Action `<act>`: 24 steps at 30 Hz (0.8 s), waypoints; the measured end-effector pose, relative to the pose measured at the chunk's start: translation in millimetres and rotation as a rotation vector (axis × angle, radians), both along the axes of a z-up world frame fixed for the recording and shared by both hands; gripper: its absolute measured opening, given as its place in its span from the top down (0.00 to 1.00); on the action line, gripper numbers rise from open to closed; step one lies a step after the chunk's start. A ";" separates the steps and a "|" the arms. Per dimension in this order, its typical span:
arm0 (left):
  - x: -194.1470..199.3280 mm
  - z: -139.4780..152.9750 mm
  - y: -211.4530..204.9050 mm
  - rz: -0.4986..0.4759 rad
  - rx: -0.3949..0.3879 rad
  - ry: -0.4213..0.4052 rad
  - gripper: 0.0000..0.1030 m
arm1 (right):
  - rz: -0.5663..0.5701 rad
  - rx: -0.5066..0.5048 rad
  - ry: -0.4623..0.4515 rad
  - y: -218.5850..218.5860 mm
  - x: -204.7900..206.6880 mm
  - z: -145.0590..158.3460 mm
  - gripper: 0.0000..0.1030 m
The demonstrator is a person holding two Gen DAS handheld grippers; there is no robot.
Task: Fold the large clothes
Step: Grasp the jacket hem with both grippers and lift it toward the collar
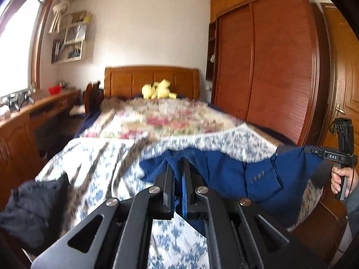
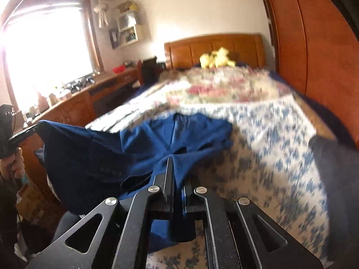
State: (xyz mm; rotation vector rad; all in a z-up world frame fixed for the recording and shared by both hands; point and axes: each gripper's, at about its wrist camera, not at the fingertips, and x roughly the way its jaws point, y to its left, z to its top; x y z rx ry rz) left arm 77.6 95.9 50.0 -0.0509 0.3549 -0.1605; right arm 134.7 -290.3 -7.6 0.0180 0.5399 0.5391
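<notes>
Left claw (image 1: 178,168): clenched on blue garment (image 1: 226,174), near edge.
Right claw (image 2: 177,170): clenched on same garment.
Garment: stretched between both claws, above near end of bed (image 1: 107,157).

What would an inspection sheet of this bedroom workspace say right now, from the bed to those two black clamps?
Surface: bed with blue-and-white floral cover; pink floral quilt farther back.
Job's things: large blue fabric garment, stretched between both clamps, partly off the bed.
Clutter: dark grey cloth at the bed's edge; yellow plush toy by the headboard.
Grippers: left gripper and right gripper, both shut on the garment.
Cables: thin black cord by the right hand.
Surroundings: wooden wardrobe, wooden desk, bright window.
</notes>
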 end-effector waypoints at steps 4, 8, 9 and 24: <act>-12.3 41.1 1.1 0.004 0.013 -0.065 0.98 | 0.010 0.003 -0.076 1.8 -13.0 41.4 0.99; -29.9 72.5 1.6 0.007 0.024 -0.127 0.98 | 0.021 0.005 -0.143 -1.1 -36.1 76.8 0.99; -35.4 78.6 2.3 0.006 0.025 -0.140 0.98 | 0.023 0.007 -0.158 -3.3 -41.9 85.2 0.99; -33.2 67.0 12.6 0.032 0.046 -0.079 0.98 | 0.002 -0.025 -0.191 -25.6 -78.8 118.3 0.99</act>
